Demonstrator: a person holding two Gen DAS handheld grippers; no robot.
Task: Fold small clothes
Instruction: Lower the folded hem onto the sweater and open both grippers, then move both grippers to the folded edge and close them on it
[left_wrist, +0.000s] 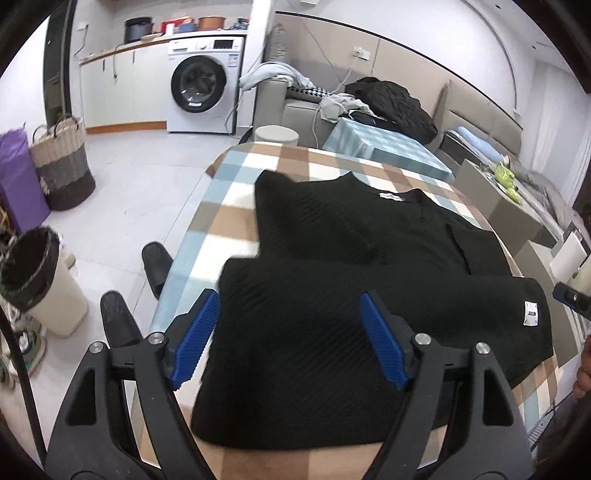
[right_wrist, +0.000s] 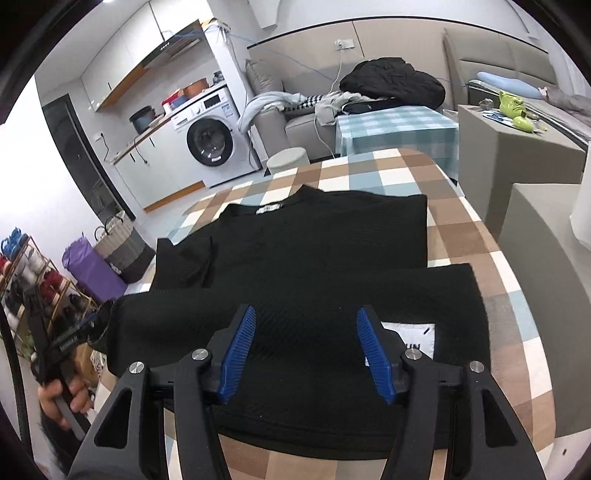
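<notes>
Black ribbed top (left_wrist: 354, 258) lies flat on the checked tablecloth (left_wrist: 229, 184), collar and neck label at the far end, hem end toward me. The near part is already doubled over: a folded band (right_wrist: 295, 317) runs crosswise, side to side, its long axis square to both pairs of fingers. A white hem tag (right_wrist: 410, 339) sits on that band toward the right side.

Relative to my left gripper (left_wrist: 288, 336): the band's left end lies right ahead and below, between the blue pads (left_wrist: 195, 332), with the left pad at the cloth's left edge over the table edge. Jaws stand wide, nothing pinched.

Relative to my right gripper (right_wrist: 306, 350): the band's right-middle stretch sits directly under the fingers, the tag just beside the right pad (right_wrist: 376, 358). Jaws wide here too, empty. I can't tell whether either pad touches the fabric.

Judgement: neither arm is clearly nearer; each covers its own half of the band. The next fold likely carries this crosswise band away from me toward the collar, so both grips should land on the near folded edge.

Beyond: washing machine (left_wrist: 203, 85), sofa with a dark jacket (left_wrist: 391, 99), baskets on the floor.
</notes>
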